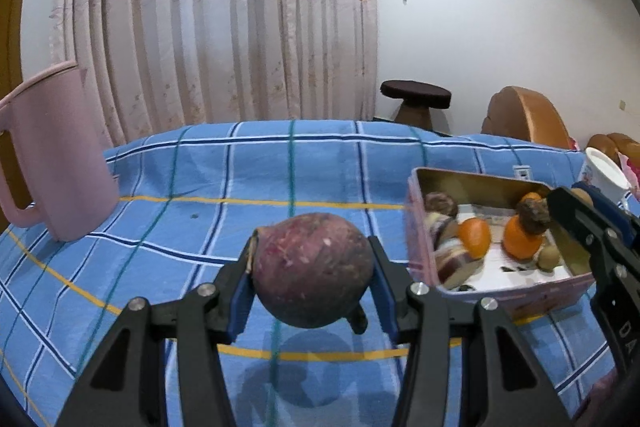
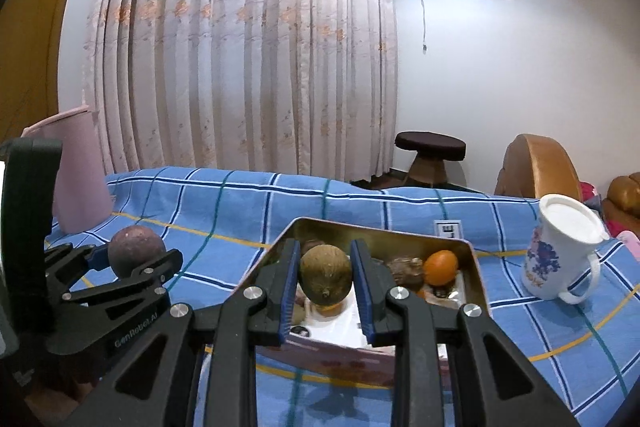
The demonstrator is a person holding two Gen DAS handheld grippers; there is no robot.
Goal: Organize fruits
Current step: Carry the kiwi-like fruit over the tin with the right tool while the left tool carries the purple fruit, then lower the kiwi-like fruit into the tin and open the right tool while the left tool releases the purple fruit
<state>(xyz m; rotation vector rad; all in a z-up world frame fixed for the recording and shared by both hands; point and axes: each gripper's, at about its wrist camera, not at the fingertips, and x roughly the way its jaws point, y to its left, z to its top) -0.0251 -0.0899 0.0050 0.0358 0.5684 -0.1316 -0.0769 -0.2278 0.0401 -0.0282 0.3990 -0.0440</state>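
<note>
My left gripper [image 1: 312, 259] is shut on a round dark purple fruit [image 1: 314, 269] and holds it above the blue checked cloth, left of the tin box [image 1: 416, 211]. The same fruit [image 2: 136, 251] and left gripper show at the left of the right wrist view. My right gripper [image 2: 325, 277] is shut on a brown-green kiwi [image 2: 326, 279], held over the open tin box [image 2: 476, 267]. The box holds oranges [image 1: 520, 237], another orange [image 2: 440, 267], a small kiwi [image 1: 548, 257] and other dark fruits.
A pink pitcher [image 1: 52, 155] stands at the table's far left. A white floral mug [image 2: 560, 247] stands right of the box. The blue checked cloth [image 1: 240, 179] covers the table. A dark stool [image 2: 430, 147] and brown chairs stand behind, by the curtain.
</note>
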